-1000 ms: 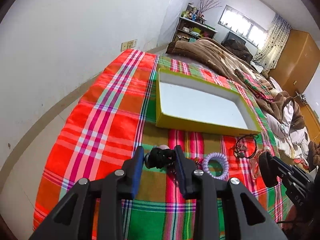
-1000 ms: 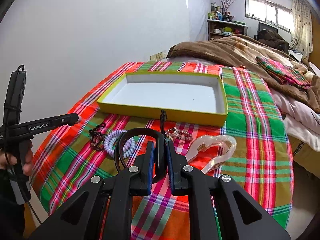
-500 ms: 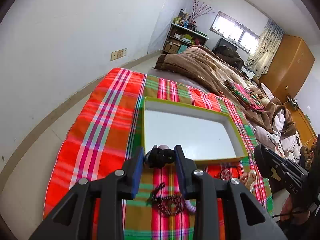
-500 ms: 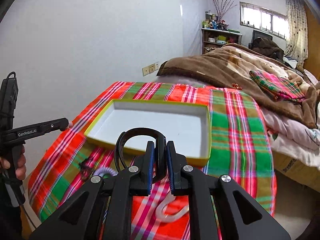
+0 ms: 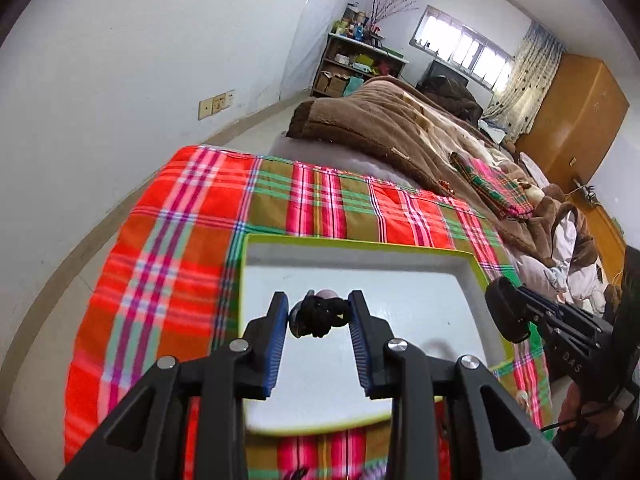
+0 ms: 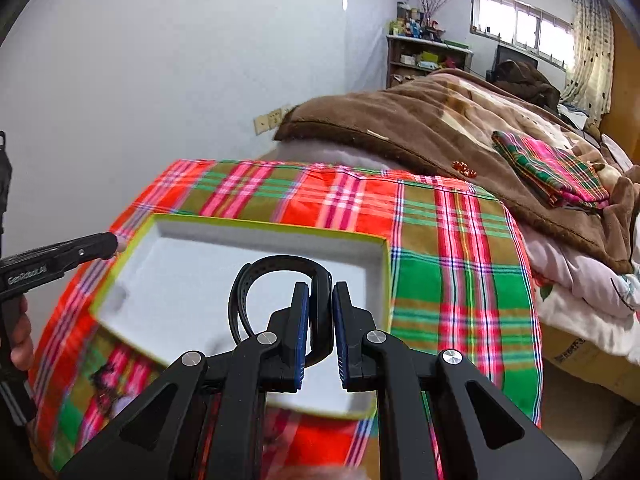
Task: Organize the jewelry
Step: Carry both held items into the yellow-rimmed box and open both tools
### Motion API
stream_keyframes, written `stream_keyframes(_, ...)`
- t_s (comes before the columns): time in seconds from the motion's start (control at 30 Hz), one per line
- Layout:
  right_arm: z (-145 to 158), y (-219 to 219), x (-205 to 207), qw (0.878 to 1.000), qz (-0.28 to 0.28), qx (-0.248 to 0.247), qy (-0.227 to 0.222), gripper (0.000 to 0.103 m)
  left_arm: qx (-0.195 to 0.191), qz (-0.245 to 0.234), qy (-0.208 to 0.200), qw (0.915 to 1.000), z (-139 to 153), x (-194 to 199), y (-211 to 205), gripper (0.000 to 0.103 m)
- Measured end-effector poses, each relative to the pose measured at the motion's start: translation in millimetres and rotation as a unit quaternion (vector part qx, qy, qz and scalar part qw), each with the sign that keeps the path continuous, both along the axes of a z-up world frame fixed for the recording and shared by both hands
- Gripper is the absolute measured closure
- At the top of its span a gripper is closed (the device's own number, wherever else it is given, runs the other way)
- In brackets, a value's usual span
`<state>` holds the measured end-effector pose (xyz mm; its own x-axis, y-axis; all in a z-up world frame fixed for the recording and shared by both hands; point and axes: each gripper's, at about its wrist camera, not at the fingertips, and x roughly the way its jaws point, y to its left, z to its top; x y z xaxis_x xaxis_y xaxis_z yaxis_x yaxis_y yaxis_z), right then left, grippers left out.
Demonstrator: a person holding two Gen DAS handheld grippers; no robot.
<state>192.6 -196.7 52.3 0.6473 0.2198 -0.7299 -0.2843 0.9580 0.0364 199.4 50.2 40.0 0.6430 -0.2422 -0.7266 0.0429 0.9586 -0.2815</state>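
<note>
A shallow yellow-rimmed tray (image 5: 360, 245) with a white floor lies on the plaid cloth; it also shows in the right wrist view (image 6: 264, 224). My left gripper (image 5: 319, 316) is shut on a black knotted bracelet with a pale bead (image 5: 318, 316) and holds it above the tray's floor. My right gripper (image 6: 320, 300) is shut on a black looped band (image 6: 276, 270) and holds it above the tray's right half. Each gripper shows at the edge of the other's view: the right one (image 5: 508, 316), the left one (image 6: 108, 245).
The red, green and pink plaid cloth (image 5: 168, 256) covers the bed end. A dark bracelet (image 6: 105, 376) lies on the cloth in front of the tray, blurred. A brown blanket (image 6: 420, 128) lies behind. A white wall stands on the left.
Both grippers have moved forward with their pieces, from above the loose jewelry on the cloth to above the tray. The loose pieces have dropped out of view below.
</note>
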Motion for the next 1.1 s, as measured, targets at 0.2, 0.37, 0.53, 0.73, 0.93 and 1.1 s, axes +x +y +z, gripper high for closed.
stream_keyframes(0.2,-22,2,30,1.0,-0.002,-0.021,0.022,0.091,0.007,-0.006,0.027,0.9996,-25,26,-13,0.071)
stream_keyframes(0.37,-35,4,46,0.999,-0.003,-0.029,0.035,0.091,0.02,-0.008,0.043,0.9988,-40,36,-19,0.071)
stream_keyframes(0.53,-42,6,54,0.998,-0.004,-0.036,0.042,0.091,0.03,-0.005,0.051,0.9982,-49,39,-19,0.071)
stream_keyframes(0.73,-46,12,61,0.997,0.001,-0.056,0.054,0.091,0.049,0.0,0.049,0.9976,-50,39,-18,0.07)
stream_keyframes(0.93,-51,15,64,0.995,0.004,-0.065,0.07,0.09,0.058,-0.002,0.05,0.9971,-51,39,-20,0.068)
stream_keyframes(1.1,-52,15,65,0.995,0.003,-0.068,0.073,0.09,0.065,-0.004,0.054,0.9964,-50,40,-21,0.062)
